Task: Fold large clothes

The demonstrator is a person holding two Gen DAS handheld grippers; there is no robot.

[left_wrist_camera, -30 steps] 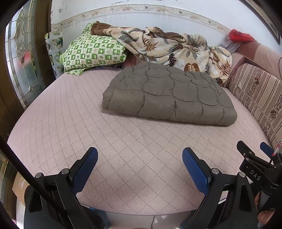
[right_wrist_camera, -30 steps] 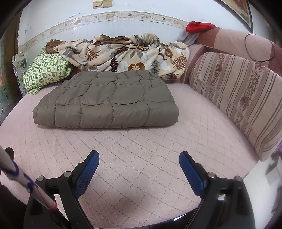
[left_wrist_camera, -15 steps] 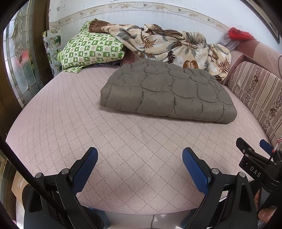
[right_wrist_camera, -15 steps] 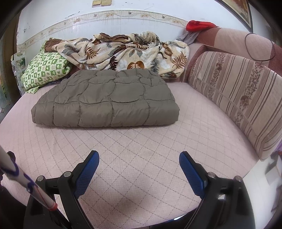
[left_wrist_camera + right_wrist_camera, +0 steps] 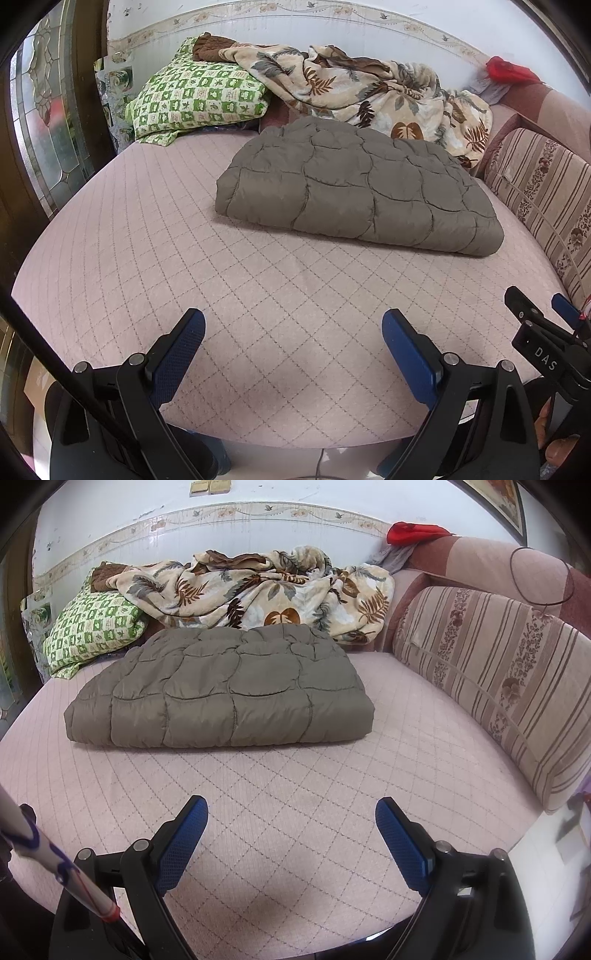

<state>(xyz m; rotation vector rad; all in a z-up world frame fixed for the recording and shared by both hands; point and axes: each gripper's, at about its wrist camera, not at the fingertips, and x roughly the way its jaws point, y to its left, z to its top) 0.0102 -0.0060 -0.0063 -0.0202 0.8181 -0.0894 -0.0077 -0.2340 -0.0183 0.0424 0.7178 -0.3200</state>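
Stained glass [image 5: 40, 122] is seen at the far left edge of the left wrist view, beside a pink quilted mattress [image 5: 147, 240] stitched in a diamond pattern. At the head of the mattress, on the left, a green and white checked pillow [image 5: 199, 99] is propped, partly overlapped by a crumpled cream blanket [image 5: 354, 88] printed with brown leaves. Just in front of that blanket, a grey-brown padded garment [image 5: 354, 184] is laid folded into a thick rectangle, flat on the mattress and apart from both grippers. Further right, a striped floral cushion [image 5: 498, 672] is set along the mattress edge, and a red cloth [image 5: 413, 531] is draped on the backrest above it. The left gripper [image 5: 293, 354] is held released over the near edge of the mattress, its blue pads spread wide with nothing between them. The right gripper [image 5: 291, 834] is likewise spread wide and empty. On its black body at the right edge of the left wrist view, the white letters "DAS" can be read.
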